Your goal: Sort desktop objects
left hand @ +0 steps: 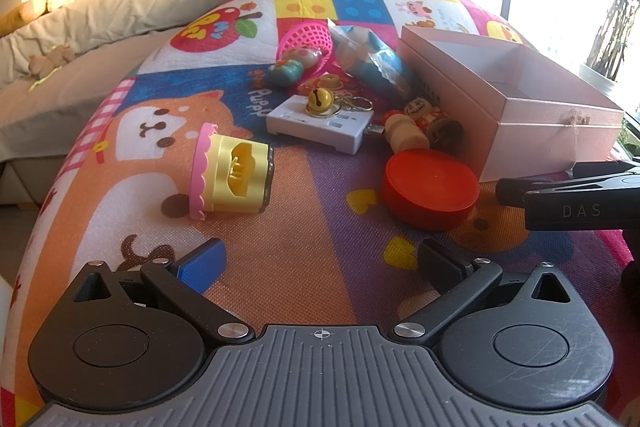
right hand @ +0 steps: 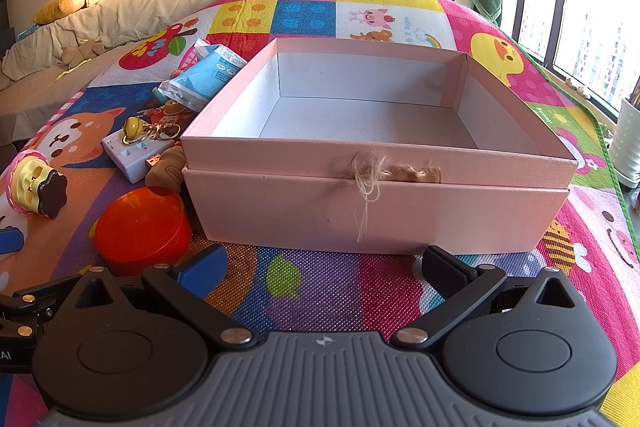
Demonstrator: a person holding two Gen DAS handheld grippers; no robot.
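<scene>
Fingers apart on both left gripper (left hand: 322, 261) and right gripper (right hand: 322, 267), nothing between. Pink box (right hand: 376, 195) straight ahead of right, open. Left of it, touching: red round lid (left hand: 431, 189), white adapter (left hand: 320, 125), yellow bell (left hand: 319, 99), wooden figures (left hand: 406, 137). Yellow-pink toy (left hand: 232, 173) apart on play mat (left hand: 304, 227).

Both wrist cams sit low over the colourful cartoon play mat (left hand: 280, 187), sharing the open pink cardboard box (right hand: 376, 179) and round red plastic lid (left hand: 430, 187).
</scene>
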